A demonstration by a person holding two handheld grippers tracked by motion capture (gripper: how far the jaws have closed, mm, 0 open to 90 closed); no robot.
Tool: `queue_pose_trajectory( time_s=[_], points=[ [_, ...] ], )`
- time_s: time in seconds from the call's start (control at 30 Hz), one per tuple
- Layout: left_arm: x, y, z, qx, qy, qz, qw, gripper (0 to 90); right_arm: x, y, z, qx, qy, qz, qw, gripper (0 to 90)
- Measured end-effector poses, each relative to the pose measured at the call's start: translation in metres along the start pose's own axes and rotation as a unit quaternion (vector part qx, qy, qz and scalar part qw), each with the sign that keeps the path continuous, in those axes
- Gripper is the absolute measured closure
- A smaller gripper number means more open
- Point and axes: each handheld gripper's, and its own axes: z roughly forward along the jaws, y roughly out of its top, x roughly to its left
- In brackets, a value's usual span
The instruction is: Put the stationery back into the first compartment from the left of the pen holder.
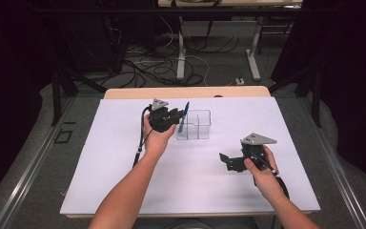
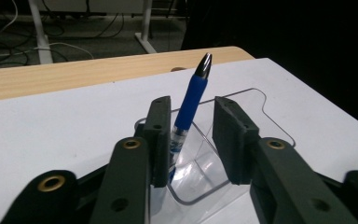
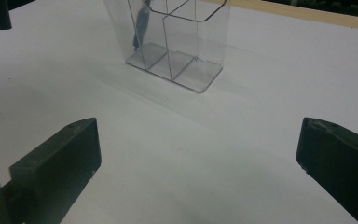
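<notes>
Blue pen: a blue plastic pen with a dark shiny tip (image 2: 190,104) stands tilted in the clear box, tip end up. Its low end is down inside the box. It leans close to one pad of the left gripper. If it touches that pad is hard to tell.
Clear box: a see-through plastic box with thin walls inside (image 1: 201,125) sits on the white sheet, near the far middle. The pen is in the part at the left end, as seen from above. In the right gripper view the box (image 3: 192,42) stands up straight, with the pen showing dimly through its wall.
Left gripper: the black two-jaw left gripper (image 2: 192,140) is held over the left end of the box. Its jaws stand a little apart, with the pen between them. The pads do not squeeze the pen.
Left hand: the left hand (image 1: 155,138) holds that gripper from below, right beside the box.
Right gripper: the black two-jaw right gripper (image 1: 228,162) is well apart from the box, near the right front of the sheet. Its jaws are wide apart, with bare sheet between them.
White sheet: a big white flat sheet (image 1: 114,162) covers the table.
Wood edge: a light wood table edge (image 1: 138,92) shows past the far side of the sheet.
</notes>
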Motion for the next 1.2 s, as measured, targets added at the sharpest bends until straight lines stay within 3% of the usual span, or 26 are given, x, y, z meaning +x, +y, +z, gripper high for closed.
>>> queue_pose_trajectory(
  time_s=[0.33,0.57,0.67,0.83,0.97,1.17,1.2],
  points=[
    [-0.001,0.005,-0.019,0.004,-0.021,-0.006,0.9998,49.7,0.000,0.000,0.000,-0.001,-0.003,-0.002,1.0000,0.0],
    [-0.003,0.006,-0.036,-0.001,-0.034,0.007,0.9994,38.7,-0.001,0.000,0.000,-0.001,-0.005,-0.002,1.0000,0.0],
    [-0.004,0.005,-0.045,-0.019,-0.032,0.020,0.9991,35.3,0.000,0.001,-0.001,-0.001,-0.004,0.000,1.0000,0.0],
    [-0.003,0.004,-0.059,-0.036,-0.034,0.020,0.9986,27.8,0.000,0.001,-0.001,-0.002,-0.004,0.001,1.0000,0.0],
    [-0.001,0.002,-0.072,-0.036,-0.035,0.022,0.9985,22.1,-0.001,0.001,-0.001,-0.002,-0.005,0.000,1.0000,0.0],
    [0.006,-0.003,-0.094,-0.043,-0.023,0.013,0.9987,21.9,-0.002,0.001,-0.001,-0.006,-0.005,0.000,1.0000,0.0],
    [0.009,-0.004,-0.098,-0.043,-0.023,0.014,0.9987,21.9,-0.002,0.001,-0.002,0.004,-0.008,-0.002,1.0000,0.0]
  ],
)
